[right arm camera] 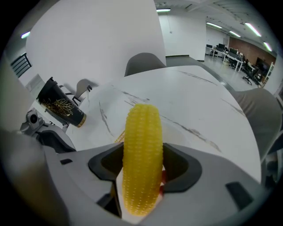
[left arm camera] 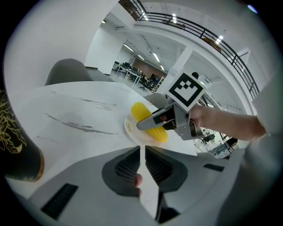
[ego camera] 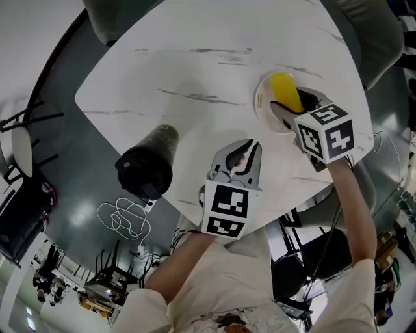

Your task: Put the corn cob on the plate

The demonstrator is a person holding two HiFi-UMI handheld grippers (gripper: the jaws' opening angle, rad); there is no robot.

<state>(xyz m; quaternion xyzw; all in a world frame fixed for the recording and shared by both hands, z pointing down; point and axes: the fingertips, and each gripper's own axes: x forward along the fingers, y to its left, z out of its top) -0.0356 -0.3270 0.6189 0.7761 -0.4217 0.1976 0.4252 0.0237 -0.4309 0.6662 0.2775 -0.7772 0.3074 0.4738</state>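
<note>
The yellow corn cob (ego camera: 284, 90) is held in my right gripper (ego camera: 294, 104), which is shut on it over the white plate (ego camera: 262, 104) at the table's right side. In the right gripper view the cob (right arm camera: 141, 154) stands lengthwise between the jaws of the right gripper (right arm camera: 141, 164), hiding most of the plate. I cannot tell whether the cob touches the plate. From the left gripper view, the cob (left arm camera: 142, 113) lies across the plate (left arm camera: 131, 130) with the right gripper (left arm camera: 148, 123) clamped on it. My left gripper (ego camera: 244, 146) hovers near the table's front edge, shut with nothing held (left arm camera: 142, 152).
A tall black cup with gold print (ego camera: 146, 162) stands at the table's left front edge (right arm camera: 59, 108). Grey chairs stand behind the table (ego camera: 107, 16) and at its right (ego camera: 383, 39). The white marble tabletop (ego camera: 188, 71) is bare between cup and plate.
</note>
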